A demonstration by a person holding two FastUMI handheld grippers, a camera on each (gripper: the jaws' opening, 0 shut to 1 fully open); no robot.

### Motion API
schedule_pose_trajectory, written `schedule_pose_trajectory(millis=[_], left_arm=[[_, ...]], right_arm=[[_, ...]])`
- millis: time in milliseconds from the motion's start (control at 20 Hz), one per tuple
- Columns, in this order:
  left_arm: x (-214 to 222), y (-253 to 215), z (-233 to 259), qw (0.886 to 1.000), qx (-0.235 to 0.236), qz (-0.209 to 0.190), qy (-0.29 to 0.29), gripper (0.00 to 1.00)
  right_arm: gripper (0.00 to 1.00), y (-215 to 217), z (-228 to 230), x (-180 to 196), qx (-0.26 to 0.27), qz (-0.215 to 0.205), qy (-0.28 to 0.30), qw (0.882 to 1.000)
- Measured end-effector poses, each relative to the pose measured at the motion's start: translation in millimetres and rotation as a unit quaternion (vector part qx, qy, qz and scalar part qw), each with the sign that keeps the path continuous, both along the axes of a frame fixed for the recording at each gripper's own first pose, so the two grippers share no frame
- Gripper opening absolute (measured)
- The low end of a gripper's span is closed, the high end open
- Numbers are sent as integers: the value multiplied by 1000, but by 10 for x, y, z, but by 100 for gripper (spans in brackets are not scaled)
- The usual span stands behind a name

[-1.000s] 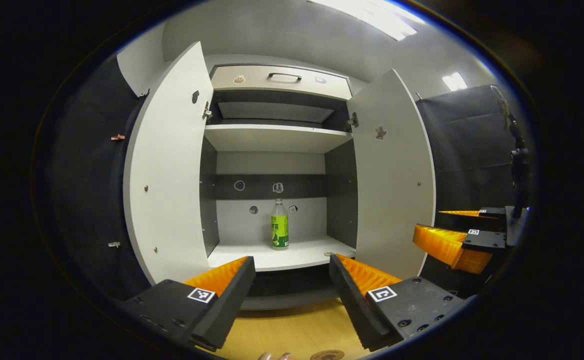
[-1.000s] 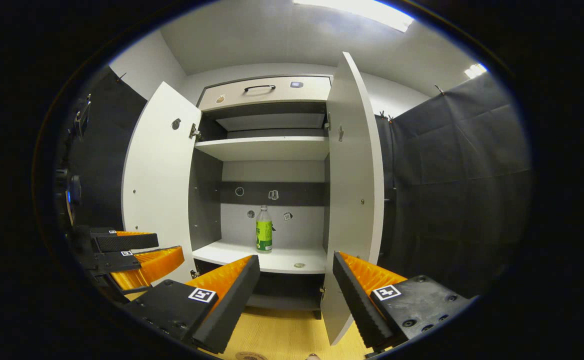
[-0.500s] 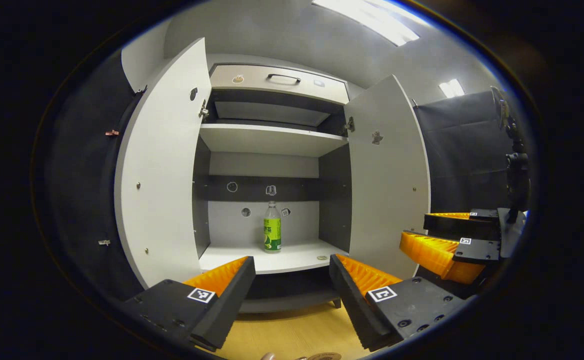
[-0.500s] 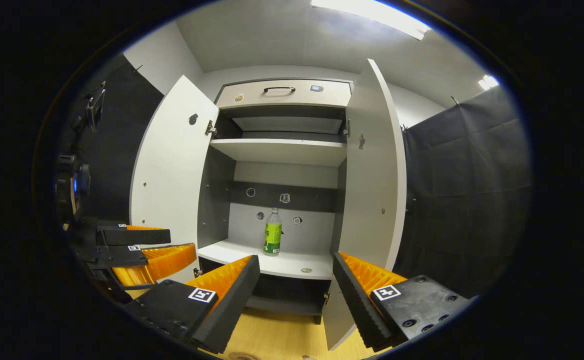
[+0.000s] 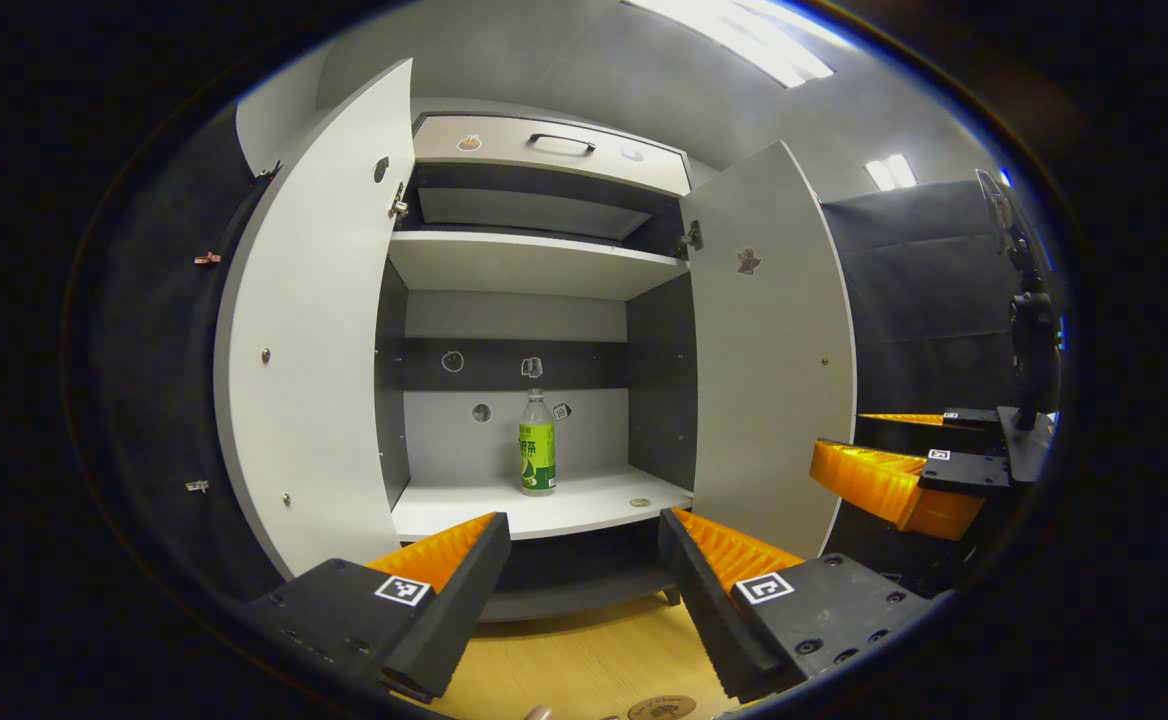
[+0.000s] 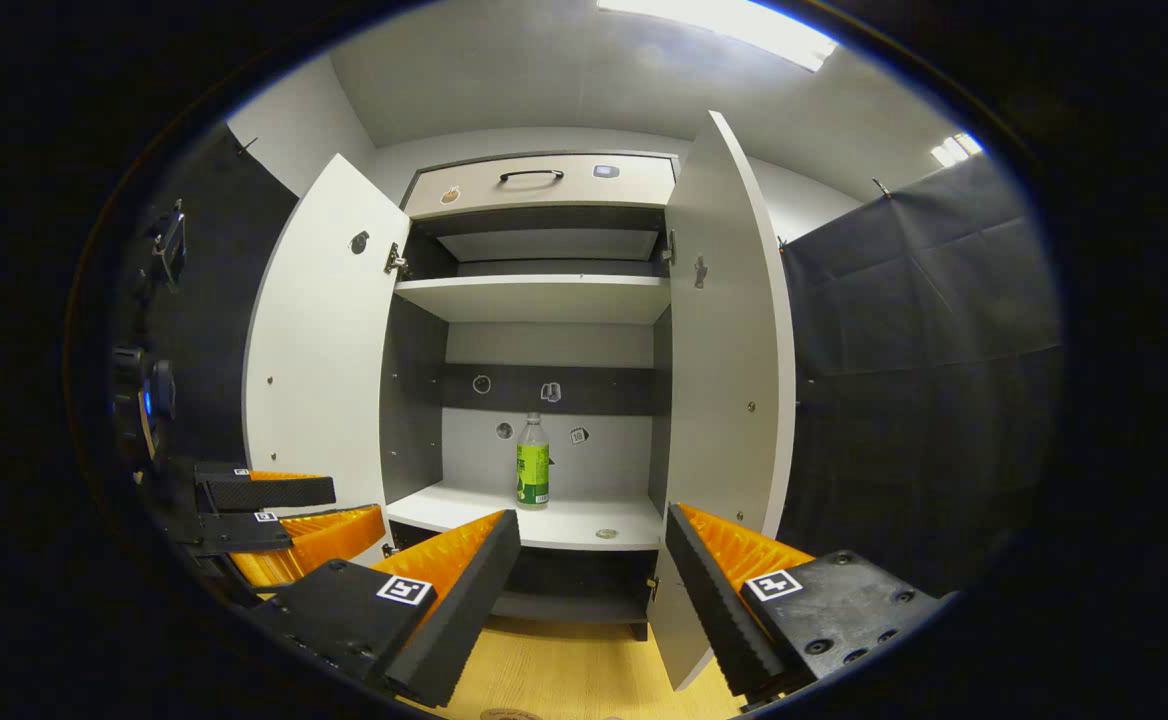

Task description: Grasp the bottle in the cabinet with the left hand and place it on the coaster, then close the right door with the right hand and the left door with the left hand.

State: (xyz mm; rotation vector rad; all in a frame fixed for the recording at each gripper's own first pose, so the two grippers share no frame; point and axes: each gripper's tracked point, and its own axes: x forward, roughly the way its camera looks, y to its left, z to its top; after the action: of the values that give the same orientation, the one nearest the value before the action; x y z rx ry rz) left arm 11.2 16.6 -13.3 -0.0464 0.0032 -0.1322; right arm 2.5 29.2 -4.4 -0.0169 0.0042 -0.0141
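Note:
A clear bottle with a green label stands upright at the back of the cabinet's lower shelf. Both cabinet doors hang wide: the left door and the right door. My left gripper is open and well short of the shelf, nothing between its fingers. My right gripper is open too, in front of the right door's edge; it also appears in the left gripper view at the right. A round brown coaster lies on the wooden table at the bottom edge.
An upper shelf and a drawer with a dark handle sit above the bottle. A small round disc lies on the lower shelf at the right. The light wooden table top runs in front of the cabinet. Black cloth walls flank both sides.
Both views shifted slightly: the bottle sits a little left and higher in the left gripper view than 1 s ago. Both grippers stay open; bottle and doors have not moved.

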Motion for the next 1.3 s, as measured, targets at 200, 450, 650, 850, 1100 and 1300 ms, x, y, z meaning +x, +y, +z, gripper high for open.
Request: schedule_pose_trajectory(millis=[200, 450, 650, 850, 1100, 1300], left_arm=[[121, 62, 1, 1000, 1, -5, 0, 95], [519, 69, 10, 1000, -4, -7, -2, 95], [1080, 117, 120, 1000, 11, 8, -17, 95], [1705, 139, 219, 999, 13, 20, -30, 95], [2338, 170, 200, 999, 9, 34, -32, 95], [2665, 194, 146, 999, 13, 36, -27, 95]], right_arm=[[98, 53, -75, 37, 4, 7, 13, 1000], [98, -29, -77, 229, -1, 5, 12, 1000], [98, -95, -60, 518, -3, 18, -1, 1000], [98, -137, -108, 792, 0, 35, -3, 999], [98, -136, -346, 1124, 4, 62, 25, 998], [98, -51, -379, 1268, 14, 86, 26, 996]])
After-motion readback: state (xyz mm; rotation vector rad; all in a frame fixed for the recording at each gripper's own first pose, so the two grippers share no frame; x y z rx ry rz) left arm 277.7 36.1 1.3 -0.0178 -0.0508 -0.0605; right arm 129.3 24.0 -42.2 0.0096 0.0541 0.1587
